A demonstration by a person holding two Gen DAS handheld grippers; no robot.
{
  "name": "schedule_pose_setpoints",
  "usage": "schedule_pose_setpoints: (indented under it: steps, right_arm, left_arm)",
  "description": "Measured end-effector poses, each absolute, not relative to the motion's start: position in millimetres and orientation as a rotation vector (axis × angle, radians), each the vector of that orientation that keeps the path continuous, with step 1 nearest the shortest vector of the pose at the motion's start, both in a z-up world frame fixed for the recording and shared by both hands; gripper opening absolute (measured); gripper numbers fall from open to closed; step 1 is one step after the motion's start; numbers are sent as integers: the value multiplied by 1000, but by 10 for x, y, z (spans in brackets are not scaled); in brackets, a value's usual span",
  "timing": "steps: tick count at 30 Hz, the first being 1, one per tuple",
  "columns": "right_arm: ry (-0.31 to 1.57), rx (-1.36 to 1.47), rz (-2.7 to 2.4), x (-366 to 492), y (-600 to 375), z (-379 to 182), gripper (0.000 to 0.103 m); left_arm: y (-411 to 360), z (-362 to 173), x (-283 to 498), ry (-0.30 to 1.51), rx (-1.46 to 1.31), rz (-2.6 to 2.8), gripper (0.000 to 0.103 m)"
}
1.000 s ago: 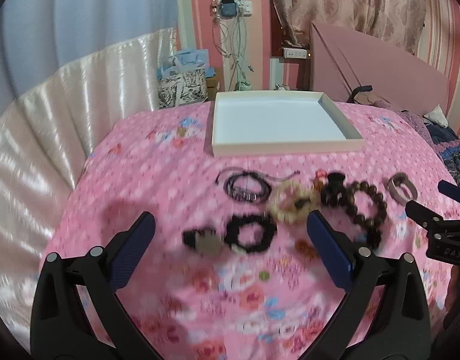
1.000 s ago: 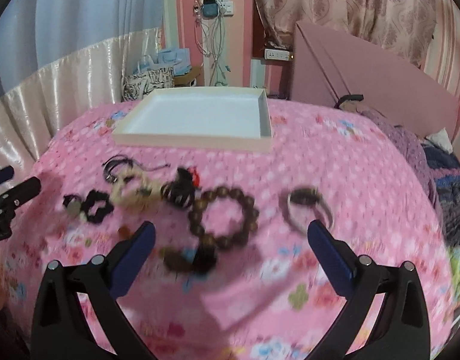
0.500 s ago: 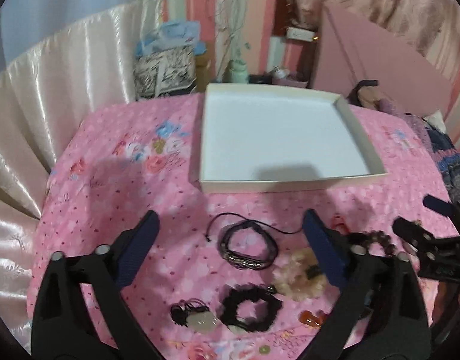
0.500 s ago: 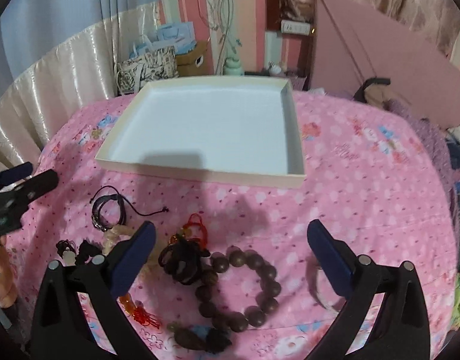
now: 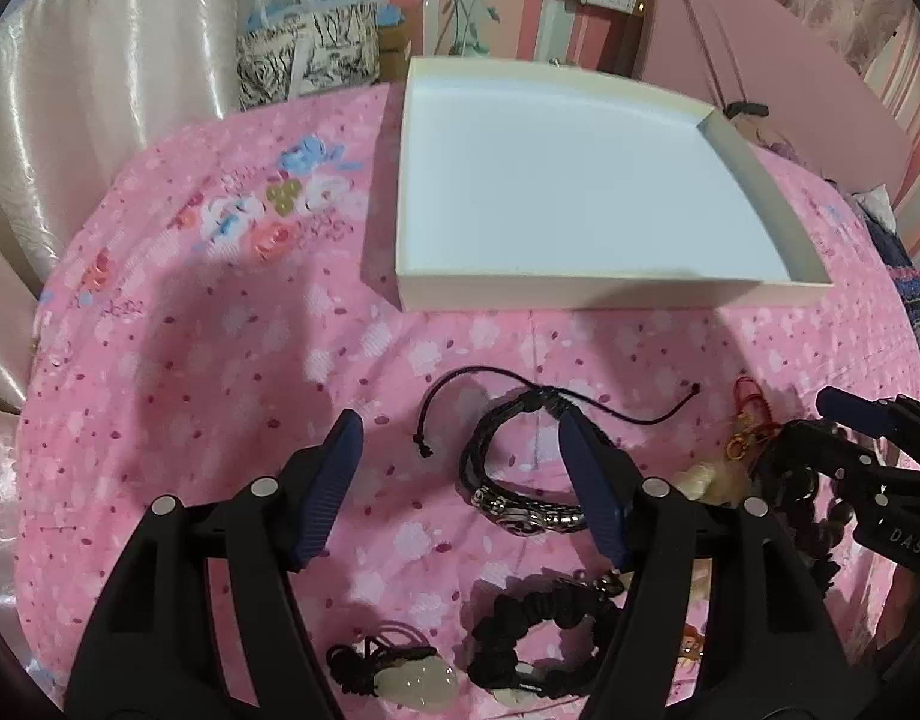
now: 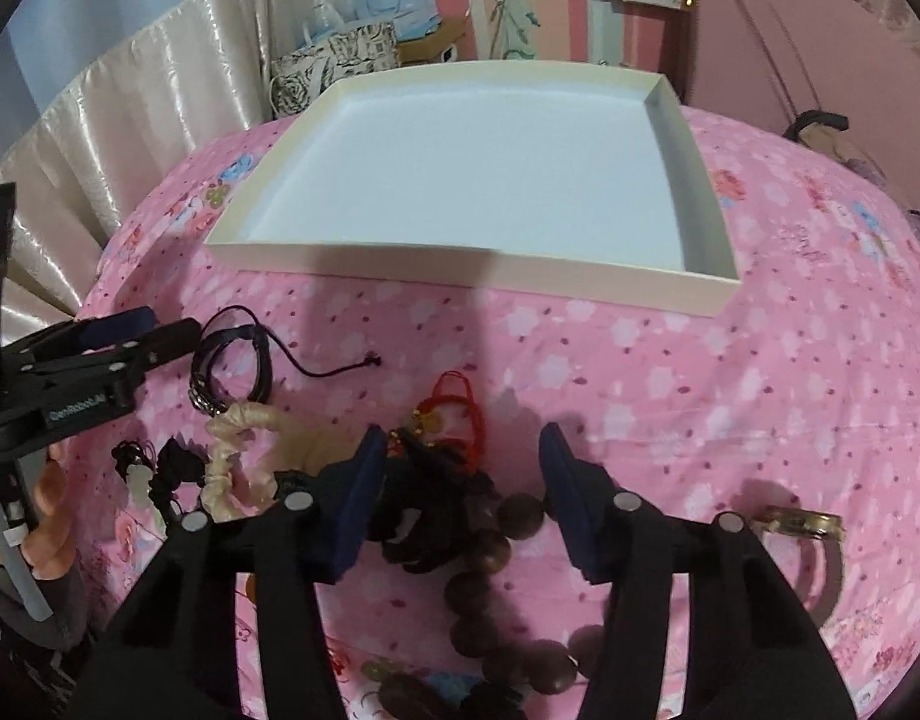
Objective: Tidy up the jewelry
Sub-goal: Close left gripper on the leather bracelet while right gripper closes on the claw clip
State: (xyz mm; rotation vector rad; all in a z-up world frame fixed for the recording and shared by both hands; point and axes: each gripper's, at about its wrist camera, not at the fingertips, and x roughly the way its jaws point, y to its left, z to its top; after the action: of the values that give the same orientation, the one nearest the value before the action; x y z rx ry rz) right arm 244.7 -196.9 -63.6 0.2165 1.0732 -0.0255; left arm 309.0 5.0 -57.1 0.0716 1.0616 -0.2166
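Black left hand-held gripper point(image 5: 457, 462) is wide open, straddling the leather bracelet point(image 5: 520, 480). Right hand-held gripper point(image 6: 457, 468) is open over the bead bracelet point(image 6: 496, 588); white tray point(image 6: 460, 255) at 12 o'clock.

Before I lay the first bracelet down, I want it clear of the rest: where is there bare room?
The white tray holds nothing. The pink cloth left of the black cord bracelet is bare. From the cream scrunchie to the wooden bead bracelet it is crowded.
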Motion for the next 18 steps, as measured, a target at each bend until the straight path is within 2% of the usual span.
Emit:
schedule_pose_setpoints:
  steps: [1, 3, 5, 7, 12, 13, 18]
  right_arm:
    - [1078, 219, -18, 2453, -1975, -661, 41]
    - [1075, 235, -6, 2471, -1984, -682, 41]
    - [1069, 232, 3, 2478, -1989, -681, 39]
    - [1064, 236, 16, 2471, -1988, -673, 30]
    - [1054, 251, 43, 2451, -1990, -670, 23]
    - [1051, 255, 47, 2442, -1991, -666, 19]
    - [1038, 260, 49, 2402, -2010, -647, 17]
  left_arm:
    - [37, -610, 3113, 1073, 77, -218, 65]
    - [16, -677, 3146, 1094, 84, -218, 59]
    - [3, -734, 3170, 1103, 95, -205, 59]
    - [5, -769, 3185, 1108, 101, -199, 59]
    - [-29, -828, 3185, 1125, 112, -211, 56]
    - [-38, -834, 3183, 1127, 115, -211, 56]
    - [-57, -862, 3199, 1128, 116, -208, 54]
